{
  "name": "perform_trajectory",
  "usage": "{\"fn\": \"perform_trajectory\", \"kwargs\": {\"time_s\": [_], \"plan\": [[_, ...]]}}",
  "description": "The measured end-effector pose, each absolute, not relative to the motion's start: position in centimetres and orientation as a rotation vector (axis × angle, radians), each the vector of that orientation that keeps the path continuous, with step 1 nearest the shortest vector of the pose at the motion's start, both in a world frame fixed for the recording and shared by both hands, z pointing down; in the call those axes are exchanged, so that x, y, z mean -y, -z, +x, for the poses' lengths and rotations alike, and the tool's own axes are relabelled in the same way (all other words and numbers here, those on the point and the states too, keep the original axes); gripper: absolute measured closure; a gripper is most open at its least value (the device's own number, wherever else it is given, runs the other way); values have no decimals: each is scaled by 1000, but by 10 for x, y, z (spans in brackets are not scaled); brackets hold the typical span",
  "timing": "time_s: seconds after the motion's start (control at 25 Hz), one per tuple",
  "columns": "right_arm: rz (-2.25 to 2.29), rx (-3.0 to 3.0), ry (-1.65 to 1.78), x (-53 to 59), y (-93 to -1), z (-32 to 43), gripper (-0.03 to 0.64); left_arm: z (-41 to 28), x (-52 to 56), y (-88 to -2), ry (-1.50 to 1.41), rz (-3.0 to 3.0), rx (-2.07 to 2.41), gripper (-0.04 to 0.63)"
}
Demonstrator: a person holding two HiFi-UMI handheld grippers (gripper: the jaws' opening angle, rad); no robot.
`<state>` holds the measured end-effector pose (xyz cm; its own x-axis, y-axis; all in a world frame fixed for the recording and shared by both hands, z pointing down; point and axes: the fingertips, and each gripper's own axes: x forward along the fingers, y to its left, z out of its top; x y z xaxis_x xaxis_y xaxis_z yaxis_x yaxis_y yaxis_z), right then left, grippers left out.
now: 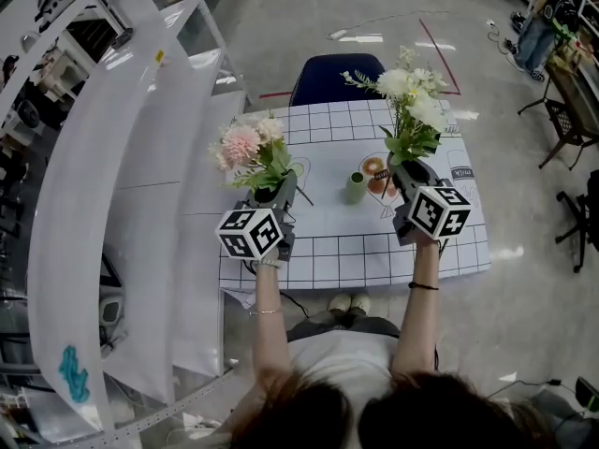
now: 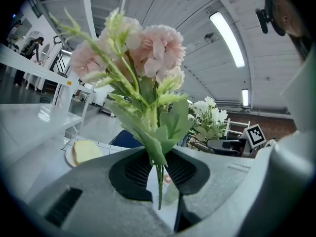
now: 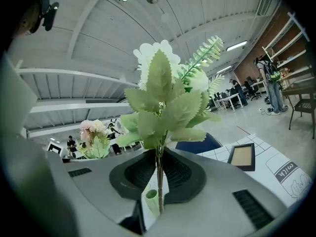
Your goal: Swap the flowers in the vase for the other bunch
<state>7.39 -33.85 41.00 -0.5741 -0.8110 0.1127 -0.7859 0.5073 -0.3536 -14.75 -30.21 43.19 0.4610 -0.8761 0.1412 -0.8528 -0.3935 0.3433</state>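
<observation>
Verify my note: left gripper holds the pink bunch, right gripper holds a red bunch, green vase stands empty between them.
The colour is wrong: the right gripper holds a white bunch, not red, as the head view and right gripper view show. The rest stands: the left gripper holds the pink bunch, and the green vase stands empty between them.

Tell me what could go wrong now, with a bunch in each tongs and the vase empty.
1. The left tongs pinch only the thin stems of the pink bunch; top-heavy, it could twist or slip. Same for the white bunch in the right tongs.
2. The vase is small and narrow; a stem lowered off-centre could tip it over on the table.
</observation>
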Motion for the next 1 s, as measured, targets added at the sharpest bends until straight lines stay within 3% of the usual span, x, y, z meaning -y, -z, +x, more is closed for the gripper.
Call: {"fn": "perform_trajectory", "kwargs": {"time_s": [1.0], "plan": [[-1313,-2602,440,361,-382,40,574,-180,304,-439,92,2287,1509,518]]}}
